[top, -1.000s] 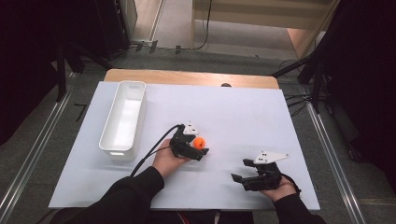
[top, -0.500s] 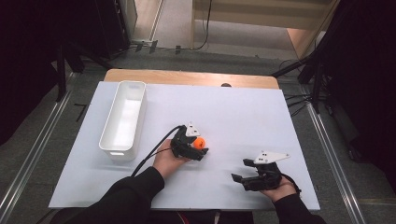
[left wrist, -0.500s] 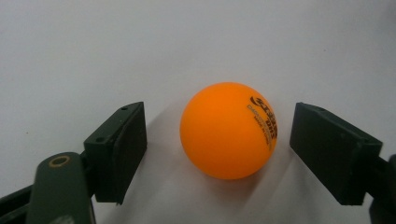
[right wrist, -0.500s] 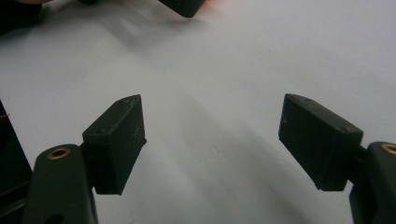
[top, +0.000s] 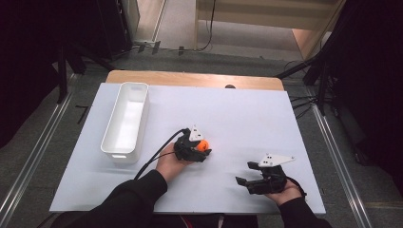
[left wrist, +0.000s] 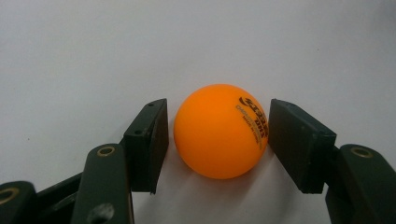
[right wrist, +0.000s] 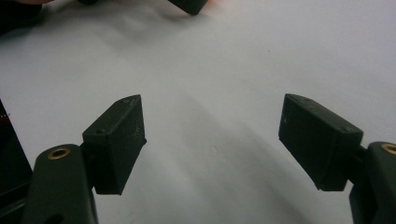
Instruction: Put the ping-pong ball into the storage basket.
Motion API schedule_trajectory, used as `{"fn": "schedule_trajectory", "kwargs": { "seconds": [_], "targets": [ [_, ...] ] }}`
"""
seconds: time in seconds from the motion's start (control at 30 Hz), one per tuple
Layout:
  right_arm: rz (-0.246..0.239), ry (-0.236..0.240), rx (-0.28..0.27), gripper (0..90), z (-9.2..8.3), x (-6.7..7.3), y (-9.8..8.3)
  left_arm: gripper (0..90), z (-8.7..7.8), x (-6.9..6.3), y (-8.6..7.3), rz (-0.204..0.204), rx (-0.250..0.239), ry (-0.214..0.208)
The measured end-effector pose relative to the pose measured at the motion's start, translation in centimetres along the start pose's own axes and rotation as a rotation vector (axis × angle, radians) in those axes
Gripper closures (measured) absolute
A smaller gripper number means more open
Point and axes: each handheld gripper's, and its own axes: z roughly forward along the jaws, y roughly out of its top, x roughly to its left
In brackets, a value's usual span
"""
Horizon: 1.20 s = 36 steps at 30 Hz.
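Note:
An orange table-tennis ball (left wrist: 219,133) with dark print rests on the white table sheet (top: 237,118). My left gripper (left wrist: 218,140) has the ball between its two black pads; the jaws have just been closing and now meet the ball's sides. From above, the ball (top: 203,145) sits at the tip of the left gripper (top: 203,148), near the table's middle. My right gripper (top: 246,173) lies low at the front right, a hand's breadth from the ball. Its jaws (right wrist: 212,140) stand wide open over bare sheet.
A long white tray (top: 116,153) stands at the left of the sheet, lengthwise from front to back, with nothing seen in it. A wooden tabletop edge (top: 190,78) runs behind the sheet. Dark floor and stands surround the table.
The left gripper's jaws have drawn in around the orange ball. Both hands and the ball have kept their places.

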Motion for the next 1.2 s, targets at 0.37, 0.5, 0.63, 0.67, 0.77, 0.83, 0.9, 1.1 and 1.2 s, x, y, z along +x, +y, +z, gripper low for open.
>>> {"fn": "schedule_trajectory", "kwargs": {
  "seconds": [0.37,0.5,0.63,0.67,0.77,0.83,0.9,1.1,1.2],
  "targets": [
    [-0.002,0.003,0.001,21.5,-0.03,-0.02,-0.01,50.1,-0.13,0.05,-0.10,-0.004,-0.008,0.012],
    [-0.002,0.001,0.000,21.5,0.00,0.00,-0.01,50.3,-0.13,0.05,-0.10,-0.007,-0.010,0.009],
    [-0.004,0.000,-0.001,21.5,0.02,-0.01,0.00,50.5,-0.16,0.09,-0.10,-0.008,-0.008,0.004],
    [-0.004,0.000,-0.001,21.5,0.02,-0.01,0.00,50.5,-0.16,0.09,-0.10,-0.008,-0.008,0.004],
    [-0.006,0.002,0.000,21.5,0.03,-0.04,0.00,50.5,-0.19,0.21,-0.11,-0.016,-0.011,0.002],
    [-0.006,0.002,0.000,21.5,0.04,-0.02,0.00,50.5,-0.19,0.22,-0.12,-0.017,-0.013,0.001],
    [-0.006,0.003,0.000,21.5,0.01,-0.03,-0.01,50.4,-0.28,0.26,-0.15,-0.026,-0.022,0.003],
    [-0.004,0.004,0.001,21.5,0.01,0.00,0.00,50.4,-0.38,0.39,-0.19,-0.037,-0.031,-0.002],
    [-0.006,0.003,0.000,21.5,0.01,-0.03,0.00,50.4,-0.41,0.36,-0.18,-0.031,-0.032,-0.002]
  ]
}}
